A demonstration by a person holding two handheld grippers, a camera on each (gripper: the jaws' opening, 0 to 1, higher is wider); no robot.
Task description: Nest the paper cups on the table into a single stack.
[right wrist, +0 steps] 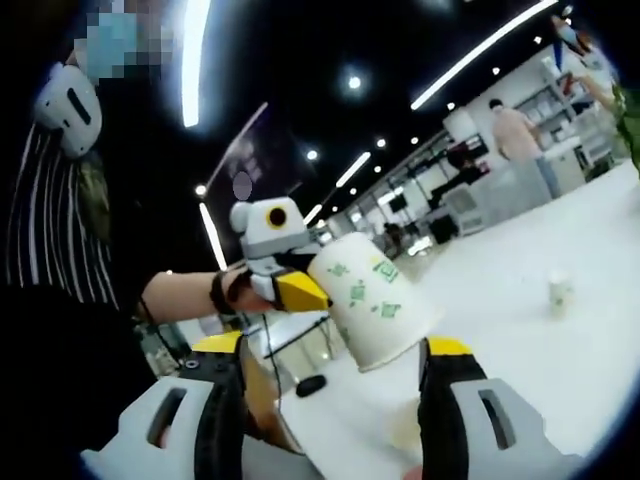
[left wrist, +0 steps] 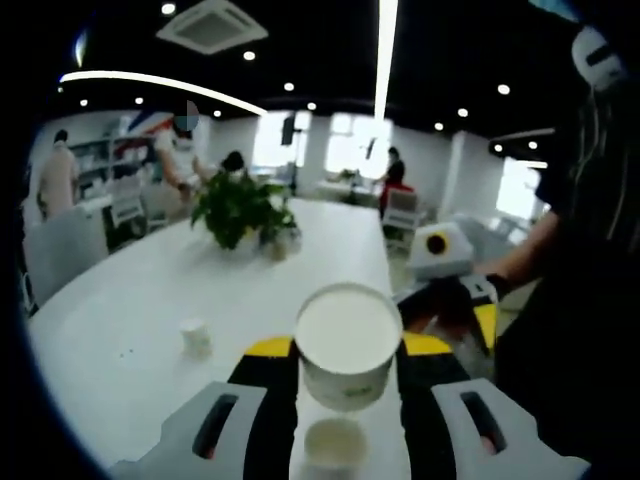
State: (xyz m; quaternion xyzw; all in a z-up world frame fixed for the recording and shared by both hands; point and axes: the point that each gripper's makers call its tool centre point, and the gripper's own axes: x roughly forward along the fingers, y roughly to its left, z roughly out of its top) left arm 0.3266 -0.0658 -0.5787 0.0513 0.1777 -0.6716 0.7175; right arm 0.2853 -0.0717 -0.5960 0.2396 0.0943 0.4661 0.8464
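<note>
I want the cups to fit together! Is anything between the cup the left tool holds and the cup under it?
Nothing visible is in the way. The left tool holds the cup, and the lower cup stands on the white table just below it. The small cup stands off to one side.

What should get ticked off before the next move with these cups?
1. Paper cup gripped in left claw: ok.
2. Second cup on the table, just below the gripped one in the left gripper view: ok.
3. Gripped cup upright for nesting: not ok, tilted.
4. Right claw open and free: ok.
5. Small far cup stacked: not ok, it stands alone.
6. Plant out of the way: ok.
</note>
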